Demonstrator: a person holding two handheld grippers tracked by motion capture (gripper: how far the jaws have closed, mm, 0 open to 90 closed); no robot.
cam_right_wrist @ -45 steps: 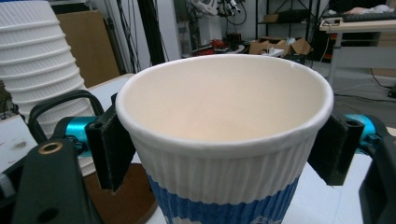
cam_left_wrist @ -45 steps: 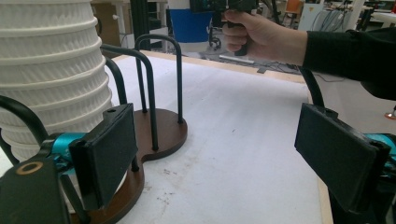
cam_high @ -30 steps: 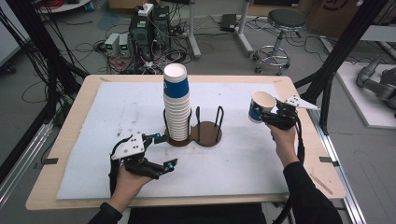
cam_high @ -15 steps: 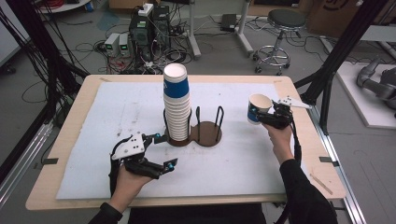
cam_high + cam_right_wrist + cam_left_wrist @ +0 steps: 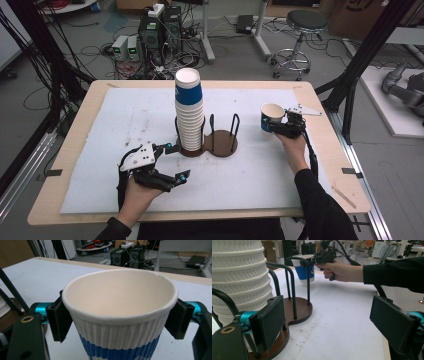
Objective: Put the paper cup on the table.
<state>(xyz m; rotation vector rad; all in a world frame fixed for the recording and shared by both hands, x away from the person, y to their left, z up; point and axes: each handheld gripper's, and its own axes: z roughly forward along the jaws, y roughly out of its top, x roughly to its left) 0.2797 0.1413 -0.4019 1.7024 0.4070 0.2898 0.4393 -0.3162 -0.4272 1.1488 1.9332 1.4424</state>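
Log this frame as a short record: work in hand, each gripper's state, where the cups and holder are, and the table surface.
work: moving a single paper cup near the cup holder
right gripper: shut on the paper cup, upright and empty, just under its rim
left gripper: open, nothing between the jaws, beside the holder's base
cup stack: tall, upside down, in the holder's left bay
holder's right bay: empty
table: wooden top under a white mat

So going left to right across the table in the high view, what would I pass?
Left gripper → stack of paper cups → empty half of the wooden cup holder → blue-and-white paper cup → right gripper holding it.
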